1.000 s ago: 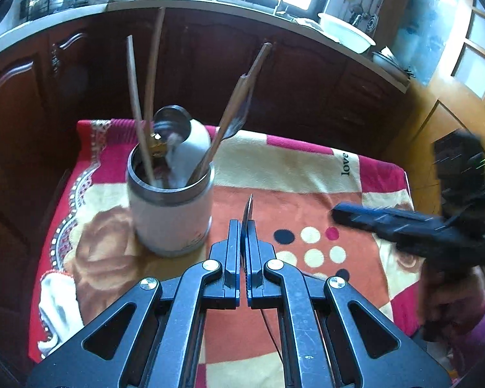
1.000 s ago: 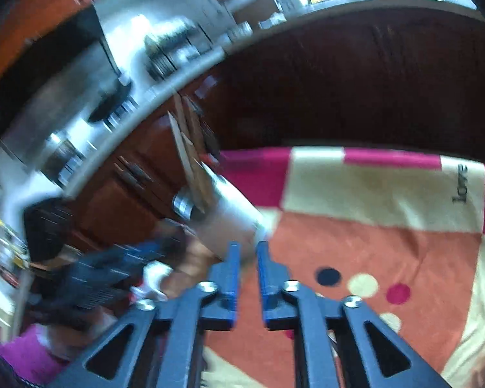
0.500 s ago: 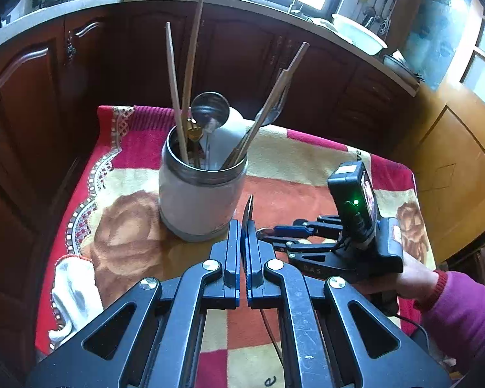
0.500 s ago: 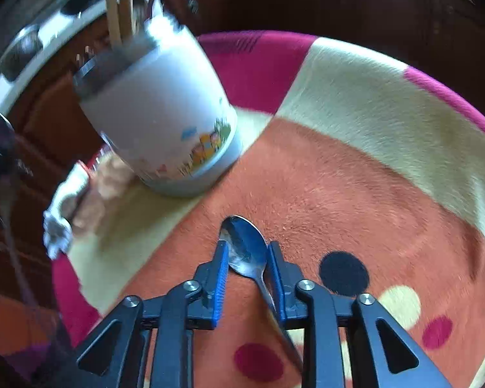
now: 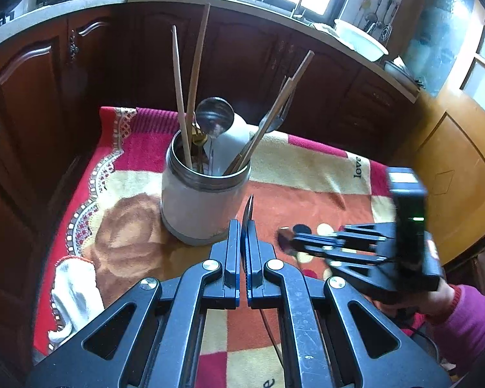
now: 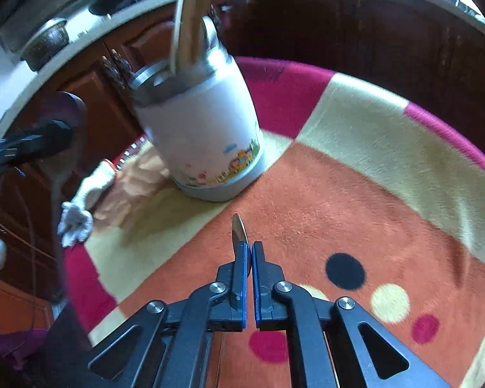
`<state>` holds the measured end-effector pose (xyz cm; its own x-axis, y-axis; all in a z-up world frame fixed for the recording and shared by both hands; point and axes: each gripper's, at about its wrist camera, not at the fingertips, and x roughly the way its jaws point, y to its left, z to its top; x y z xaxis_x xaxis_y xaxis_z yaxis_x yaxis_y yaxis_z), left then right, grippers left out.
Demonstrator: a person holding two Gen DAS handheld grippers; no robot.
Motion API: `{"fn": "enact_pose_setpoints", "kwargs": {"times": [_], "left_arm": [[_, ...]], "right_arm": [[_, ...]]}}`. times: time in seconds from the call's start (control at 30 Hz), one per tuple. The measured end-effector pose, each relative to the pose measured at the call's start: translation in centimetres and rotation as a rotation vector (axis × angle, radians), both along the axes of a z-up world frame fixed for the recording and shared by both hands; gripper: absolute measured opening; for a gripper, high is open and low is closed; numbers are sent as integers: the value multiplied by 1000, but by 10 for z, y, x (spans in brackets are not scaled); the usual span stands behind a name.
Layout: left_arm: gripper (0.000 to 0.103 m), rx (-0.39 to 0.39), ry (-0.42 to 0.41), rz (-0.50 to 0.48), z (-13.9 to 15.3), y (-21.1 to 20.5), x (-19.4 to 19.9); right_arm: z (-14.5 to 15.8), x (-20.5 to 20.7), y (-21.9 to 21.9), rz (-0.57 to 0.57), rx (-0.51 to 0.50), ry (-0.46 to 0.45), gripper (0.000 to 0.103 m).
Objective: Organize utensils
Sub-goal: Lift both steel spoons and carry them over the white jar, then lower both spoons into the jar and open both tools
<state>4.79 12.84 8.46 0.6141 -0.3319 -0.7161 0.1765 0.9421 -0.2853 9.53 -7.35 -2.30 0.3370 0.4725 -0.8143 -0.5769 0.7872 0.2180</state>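
Where half a second before its jaws had straddled a spoon (image 6: 239, 231) lying flat, the right gripper (image 6: 249, 258) now pinched it edge-up. The left gripper (image 5: 244, 236) stayed clamped on its own spoon (image 5: 248, 208), so both likely awaited the holder (image 5: 203, 200).

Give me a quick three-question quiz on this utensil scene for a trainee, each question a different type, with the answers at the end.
1. True or false: the white canister stands upright on the blanket with wooden sticks rising from it.
2. What is the right tool clamped on? A) a spoon B) a wooden stick C) nothing
3. Fill in: the left tool is ____ on a thin metal utensil seen edge-on.

Key: 1 true. 2 A. 3 shut.
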Motion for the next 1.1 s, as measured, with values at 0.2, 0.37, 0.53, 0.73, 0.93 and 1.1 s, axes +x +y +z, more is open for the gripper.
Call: {"fn": "enact_pose_setpoints", "kwargs": {"times": [0.2, 0.37, 0.53, 0.73, 0.93, 1.1], "left_arm": [[1, -24, -45, 33, 25, 19, 2], [1, -21, -120, 78, 60, 36, 14], [1, 14, -191, 145, 86, 47, 39], [1, 92, -283, 222, 107, 52, 72], [1, 160, -322, 263, 99, 47, 98], [1, 203, -305, 258, 73, 39, 108]], "right_arm": [[60, -22, -14, -21, 96, -100, 3], [126, -29, -9, -16, 201, -207, 2], [186, -25, 17, -24, 267, -353, 2], [221, -7, 43, -89, 227, -492, 2], [216, 16, 66, -159, 154, -572, 2], [188, 22, 78, -154, 81, -570, 2]]}}
